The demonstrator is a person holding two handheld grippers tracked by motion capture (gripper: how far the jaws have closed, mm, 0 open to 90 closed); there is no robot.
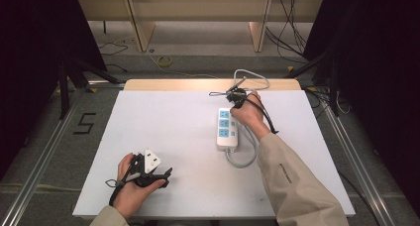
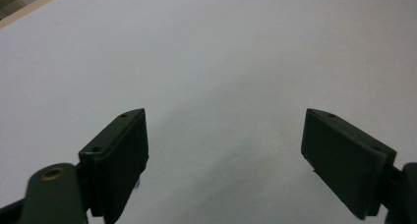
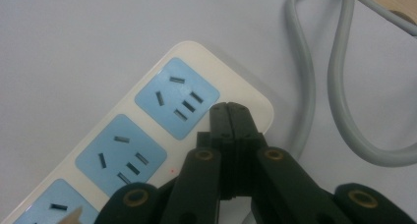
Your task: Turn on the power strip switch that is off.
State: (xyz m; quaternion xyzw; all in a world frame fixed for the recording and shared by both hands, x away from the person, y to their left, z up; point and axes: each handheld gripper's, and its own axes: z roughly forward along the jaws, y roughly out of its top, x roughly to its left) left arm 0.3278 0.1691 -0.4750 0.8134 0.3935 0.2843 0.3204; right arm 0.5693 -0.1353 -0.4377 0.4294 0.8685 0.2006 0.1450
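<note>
A white power strip (image 1: 227,129) with three blue socket panels lies right of centre on the white table (image 1: 163,122); its grey cable (image 1: 243,160) loops off the near end. My right gripper (image 1: 229,108) is over the strip's far end, jaws pressed together with nothing between them. The right gripper view has the shut right gripper (image 3: 229,107) against the power strip (image 3: 123,150) beside the end socket, with the grey cable (image 3: 314,86) curving past. Near the front left edge, my left gripper (image 1: 168,176) is held low. Its jaws stand wide apart over bare table in the left gripper view (image 2: 223,135).
Grey cable (image 1: 250,76) also loops at the table's far edge by a wooden strip (image 1: 208,84). Beyond lie floor cables, wooden furniture legs and dark stands. A "5" mark (image 1: 85,123) is on the floor to the left.
</note>
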